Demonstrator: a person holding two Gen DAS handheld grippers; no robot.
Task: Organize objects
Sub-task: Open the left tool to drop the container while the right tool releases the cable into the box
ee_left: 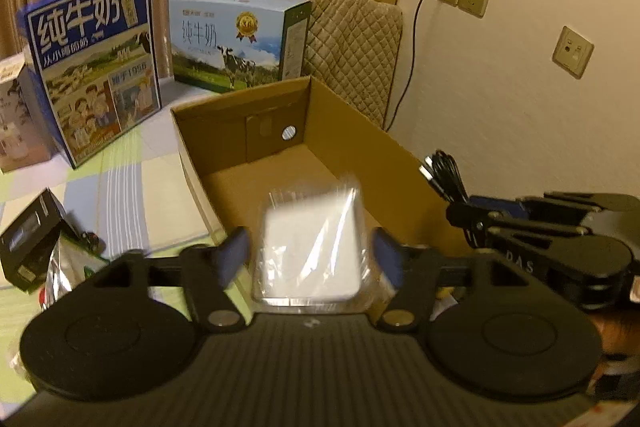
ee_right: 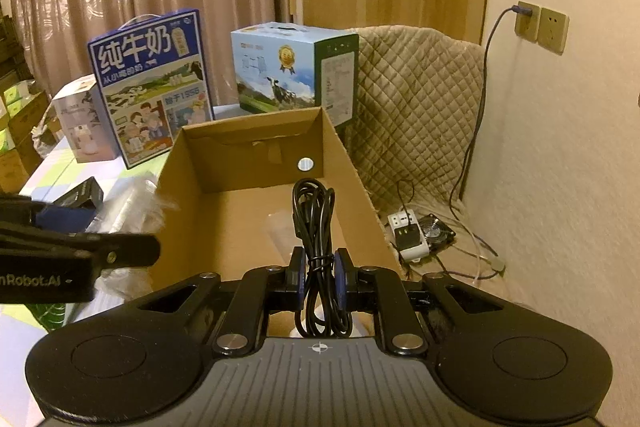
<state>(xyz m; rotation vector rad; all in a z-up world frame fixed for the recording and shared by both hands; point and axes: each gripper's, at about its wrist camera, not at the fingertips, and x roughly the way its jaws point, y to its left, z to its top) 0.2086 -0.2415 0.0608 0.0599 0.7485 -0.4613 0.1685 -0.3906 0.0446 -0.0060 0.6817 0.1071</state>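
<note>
My left tool (ee_left: 310, 253) stood spread around a white packet in clear wrap (ee_left: 310, 247), its pads clear of the packet's sides, above the near end of the open cardboard box (ee_left: 360, 131). My right tool (ee_right: 319, 277), pressed together, pinched a coiled black cable (ee_right: 316, 223) over the same box. Two milk cartons, blue (ee_right: 150, 83) and pale (ee_right: 288, 67), stood on the tabletop (ee_left: 120, 195) at the far side.

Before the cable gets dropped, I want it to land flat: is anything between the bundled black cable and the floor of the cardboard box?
Nothing solid shows. The right gripper holds the black cable over the open cardboard box; below it lies bare cardboard, apart from a faint clear plastic patch, too blurred to identify.
</note>
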